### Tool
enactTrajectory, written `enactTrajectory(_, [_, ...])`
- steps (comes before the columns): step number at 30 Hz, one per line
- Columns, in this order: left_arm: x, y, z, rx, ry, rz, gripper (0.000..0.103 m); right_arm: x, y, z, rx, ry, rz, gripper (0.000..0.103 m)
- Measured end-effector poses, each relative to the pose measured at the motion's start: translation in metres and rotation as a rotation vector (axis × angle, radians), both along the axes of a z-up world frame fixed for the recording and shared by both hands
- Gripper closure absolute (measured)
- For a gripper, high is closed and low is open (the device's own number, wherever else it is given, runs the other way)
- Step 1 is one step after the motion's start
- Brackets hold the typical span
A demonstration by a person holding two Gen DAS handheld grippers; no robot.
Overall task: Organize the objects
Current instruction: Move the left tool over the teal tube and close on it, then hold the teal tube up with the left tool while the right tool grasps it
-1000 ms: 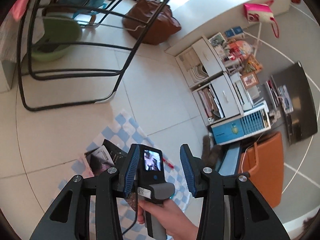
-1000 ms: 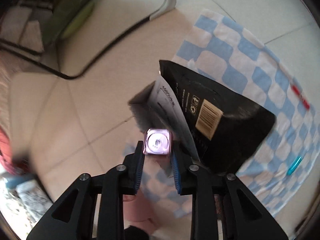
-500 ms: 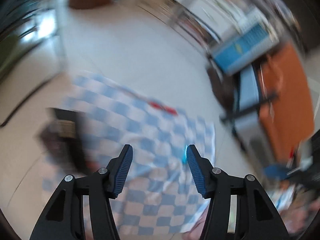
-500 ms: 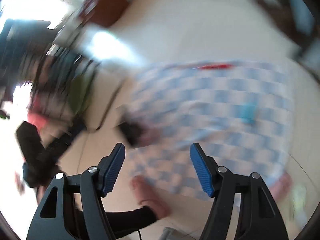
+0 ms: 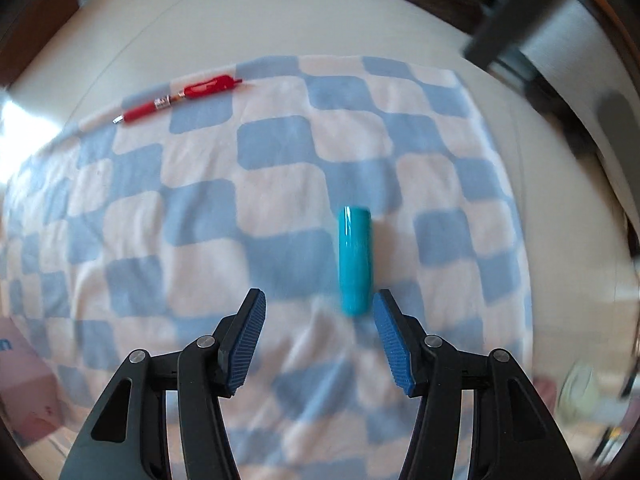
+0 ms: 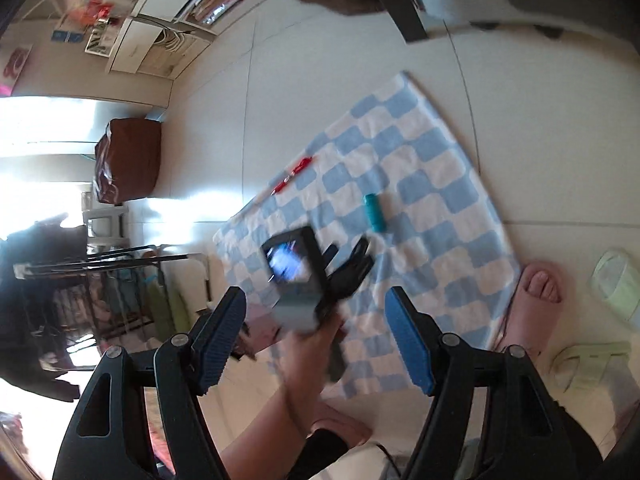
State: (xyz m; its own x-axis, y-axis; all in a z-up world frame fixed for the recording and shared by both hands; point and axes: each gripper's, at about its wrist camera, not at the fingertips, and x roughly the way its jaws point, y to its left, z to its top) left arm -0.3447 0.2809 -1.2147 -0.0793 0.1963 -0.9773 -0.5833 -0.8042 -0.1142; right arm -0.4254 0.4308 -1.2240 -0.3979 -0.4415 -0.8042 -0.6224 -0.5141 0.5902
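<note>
Jaws of the left gripper (image 5: 318, 338) stand apart with nothing between the pads; the teal cylinder (image 5: 354, 260) lies just ahead of them on the checked cloth (image 5: 200, 208), its near end close to the inner edge of the right-hand pad but not touching it, so far as the blur allows. The cylinder lies lengthwise along the line of the fingers, which in my judgement suits a side-on pinch once the tool is brought forward and slightly across. Further off on the same cloth, near its far edge, lies a red pen (image 5: 180, 98), well apart from the cylinder. Jaws of the right gripper (image 6: 316, 336) are opening and hold nothing; it hangs high above the floor, aimed at the person's other hand (image 6: 308, 356) and the left tool it carries rather than at any object. That suggests the left side is taking this pick while the right waits. The right wrist view alone shows the whole layout: cloth spread on a tiled floor (image 6: 340, 80), a bare foot (image 6: 536, 292) at its edge, shelving and a brown bag beyond. The left wrist view alone gives the close relation of cylinder to pads, and a pink box at the cloth's left margin.
</note>
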Motion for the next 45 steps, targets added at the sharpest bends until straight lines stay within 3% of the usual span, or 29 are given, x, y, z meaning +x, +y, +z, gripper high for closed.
enactTrajectory(5, [-0.002,0.033,-0.037,-0.107,-0.009,0.004,0.047,0.010,0.005,0.004,0.024,-0.002,0.031,0.030])
enactTrajectory(8, [0.001,0.046,-0.057,-0.129,-0.045,0.011,0.053,0.011,0.009,0.014,0.080,0.029,0.057,0.030])
enactTrajectory(11, [0.004,0.050,-0.059,-0.141,-0.005,0.001,0.072,0.012,0.012,0.024,0.117,0.058,0.068,0.030])
enactTrajectory(12, [0.003,0.050,-0.059,-0.143,-0.003,-0.002,0.082,0.012,0.013,0.026,0.118,0.063,0.066,0.030])
enactTrajectory(16, [-0.003,0.044,-0.056,-0.093,-0.032,-0.011,0.082,0.017,0.017,0.023,0.082,0.065,0.047,0.030])
enactTrajectory(18, [-0.006,0.032,-0.049,0.015,-0.076,0.021,0.082,0.018,0.019,0.022,0.080,0.059,0.042,0.030])
enactTrajectory(20, [-0.009,0.014,-0.025,0.190,-0.123,0.022,0.082,0.018,0.022,0.022,0.081,0.059,0.035,0.030])
enactTrajectory(23, [-0.007,-0.004,0.018,0.340,-0.154,-0.064,0.082,0.016,0.025,0.025,0.078,0.067,0.020,0.030])
enactTrajectory(26, [-0.003,-0.022,0.072,0.434,-0.190,-0.142,0.082,0.004,0.018,0.029,0.081,0.096,0.047,0.030])
enactTrajectory(31, [0.024,-0.062,0.204,0.553,-0.149,-0.320,0.082,-0.025,-0.015,0.015,0.021,0.102,0.130,0.030])
enactTrajectory(34, [0.038,-0.099,0.258,0.578,-0.136,-0.367,0.082,-0.040,-0.045,0.009,-0.010,0.098,0.185,0.032])
enactTrajectory(37, [0.047,-0.142,0.286,0.569,-0.142,-0.325,0.082,-0.049,-0.081,0.015,-0.124,0.182,0.234,0.045])
enactTrajectory(38, [0.046,-0.155,0.289,0.577,-0.148,-0.293,0.082,-0.052,-0.093,0.019,-0.141,0.201,0.260,0.055])
enactTrajectory(40, [0.040,-0.183,0.293,0.590,-0.157,-0.232,0.082,-0.059,-0.123,0.027,-0.141,0.225,0.330,0.060])
enactTrajectory(42, [0.039,-0.206,0.297,0.580,-0.151,-0.182,0.082,-0.065,-0.155,0.029,-0.178,0.240,0.393,0.077])
enactTrajectory(45, [0.041,-0.246,0.300,0.595,-0.163,-0.065,0.080,-0.072,-0.198,0.033,-0.150,0.243,0.472,0.078])
